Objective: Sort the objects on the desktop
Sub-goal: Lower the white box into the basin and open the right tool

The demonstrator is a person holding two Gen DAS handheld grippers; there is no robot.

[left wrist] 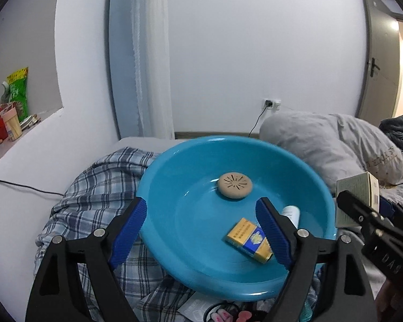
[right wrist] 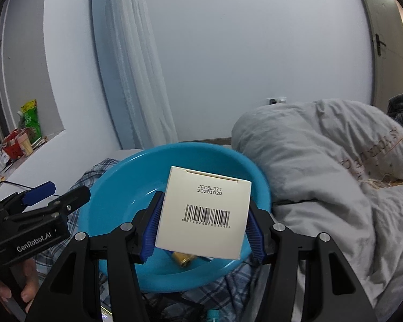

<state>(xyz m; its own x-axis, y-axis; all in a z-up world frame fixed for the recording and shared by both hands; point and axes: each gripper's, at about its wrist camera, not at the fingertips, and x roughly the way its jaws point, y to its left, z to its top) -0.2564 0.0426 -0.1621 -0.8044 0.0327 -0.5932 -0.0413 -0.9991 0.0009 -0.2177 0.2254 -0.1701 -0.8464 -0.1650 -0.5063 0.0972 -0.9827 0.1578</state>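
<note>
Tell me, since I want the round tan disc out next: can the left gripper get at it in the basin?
Probably yes. The left gripper is open and empty above the blue basin, and the tan disc lies uncovered ahead, apart from the yellow pack.

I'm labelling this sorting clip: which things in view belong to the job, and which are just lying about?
Job:
round blue plastic basin
tan round vented disc
yellow-and-blue cigarette pack
white barcoded carton, gripped in the right claw
open left claw

Lying about:
grey pillow
plaid cloth
green snack bag
</note>
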